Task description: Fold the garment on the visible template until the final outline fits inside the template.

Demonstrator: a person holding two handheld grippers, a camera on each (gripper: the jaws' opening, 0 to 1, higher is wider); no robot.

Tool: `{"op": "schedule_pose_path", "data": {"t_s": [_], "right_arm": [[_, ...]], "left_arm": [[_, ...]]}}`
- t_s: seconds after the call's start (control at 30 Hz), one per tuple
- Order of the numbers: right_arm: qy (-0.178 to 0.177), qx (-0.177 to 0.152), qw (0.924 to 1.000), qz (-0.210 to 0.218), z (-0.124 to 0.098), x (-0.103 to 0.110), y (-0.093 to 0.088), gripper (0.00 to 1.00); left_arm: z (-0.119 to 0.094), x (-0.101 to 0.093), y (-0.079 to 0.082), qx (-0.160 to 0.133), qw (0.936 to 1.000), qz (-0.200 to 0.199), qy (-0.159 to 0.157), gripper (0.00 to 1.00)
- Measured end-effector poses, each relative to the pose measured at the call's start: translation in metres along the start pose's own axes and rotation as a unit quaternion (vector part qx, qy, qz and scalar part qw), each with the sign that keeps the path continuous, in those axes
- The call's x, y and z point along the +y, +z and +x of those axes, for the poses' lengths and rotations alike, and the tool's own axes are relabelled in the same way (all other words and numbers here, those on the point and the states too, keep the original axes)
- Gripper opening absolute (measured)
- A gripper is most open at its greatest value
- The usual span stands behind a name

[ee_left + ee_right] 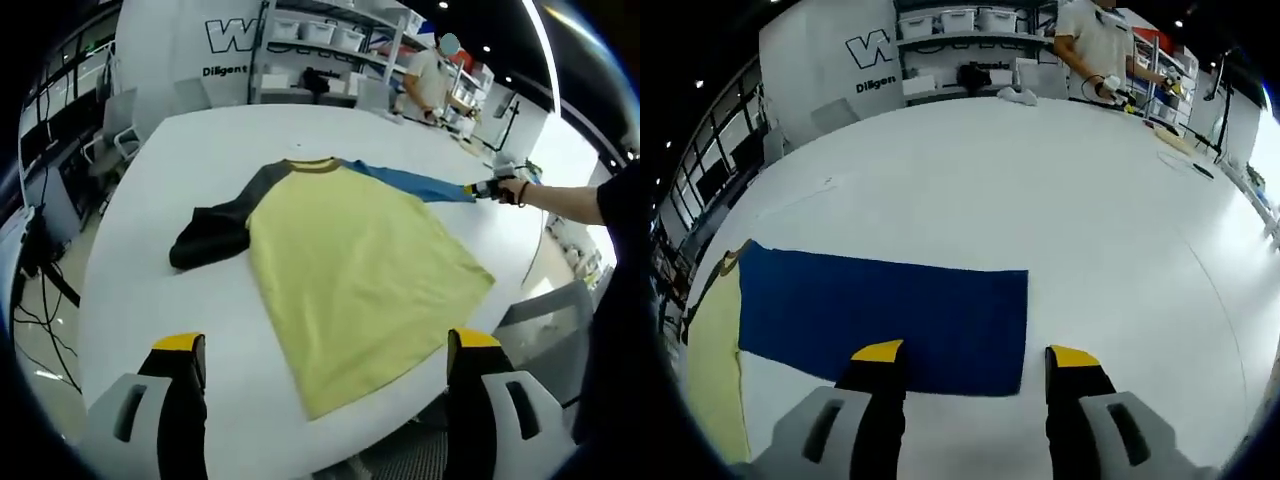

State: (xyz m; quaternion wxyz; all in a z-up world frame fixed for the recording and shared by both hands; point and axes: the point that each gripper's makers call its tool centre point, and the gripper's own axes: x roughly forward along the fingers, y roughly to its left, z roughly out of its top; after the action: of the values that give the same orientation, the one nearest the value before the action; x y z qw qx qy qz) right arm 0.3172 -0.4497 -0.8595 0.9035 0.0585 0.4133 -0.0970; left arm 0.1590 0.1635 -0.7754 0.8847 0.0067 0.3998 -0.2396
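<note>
A yellow shirt [350, 270] lies flat on the white table [200, 150], collar away from me, with a dark grey sleeve [215, 230] spread to the left and a blue sleeve [415, 183] stretched to the right. My left gripper [325, 345] is open above the shirt's hem, one jaw off each side of it. The right gripper [490, 188], held in a person's hand [520, 190], sits at the blue sleeve's cuff. In the right gripper view the blue sleeve [885, 310] lies flat and my right gripper [975, 355] is open over its cuff end, holding nothing.
The table's front edge [400, 440] curves just below the shirt hem, with a grey chair [550, 310] at the right. Shelves with white bins [960, 20] and a person [1100, 40] stand beyond the far edge. Bare white tabletop [1040, 180] extends past the sleeve.
</note>
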Motion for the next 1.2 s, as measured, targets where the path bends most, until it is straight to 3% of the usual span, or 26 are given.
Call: {"op": "schedule_pose_path", "data": {"t_s": [0.23,0.37,0.53,0.63,0.97,1.2], "right_arm": [[-0.028,0.004,0.9996,0.000,-0.001,-0.010,-0.002,0.35],[-0.022,-0.003,0.9997,-0.005,0.000,-0.005,-0.001,0.28],[-0.027,0.000,0.9996,0.000,-0.002,-0.004,-0.001,0.15],[-0.026,0.003,0.9996,-0.007,-0.004,-0.004,-0.001,0.02],[-0.020,0.005,0.9996,-0.021,-0.003,0.001,0.002,0.00],[0.003,-0.010,0.9999,-0.008,-0.013,0.020,0.021,0.00]], "left_arm": [[-0.001,-0.001,0.002,-0.003,1.0000,-0.001,0.003,0.99],[-0.002,-0.001,0.000,0.002,1.0000,0.002,0.005,0.99],[-0.003,-0.001,-0.001,0.003,1.0000,0.002,0.006,0.99],[-0.004,-0.001,-0.001,0.002,1.0000,0.003,0.006,0.99],[-0.006,-0.001,0.000,-0.001,1.0000,0.003,0.008,0.99],[-0.007,0.000,0.001,-0.005,1.0000,0.000,0.007,0.99]]}}
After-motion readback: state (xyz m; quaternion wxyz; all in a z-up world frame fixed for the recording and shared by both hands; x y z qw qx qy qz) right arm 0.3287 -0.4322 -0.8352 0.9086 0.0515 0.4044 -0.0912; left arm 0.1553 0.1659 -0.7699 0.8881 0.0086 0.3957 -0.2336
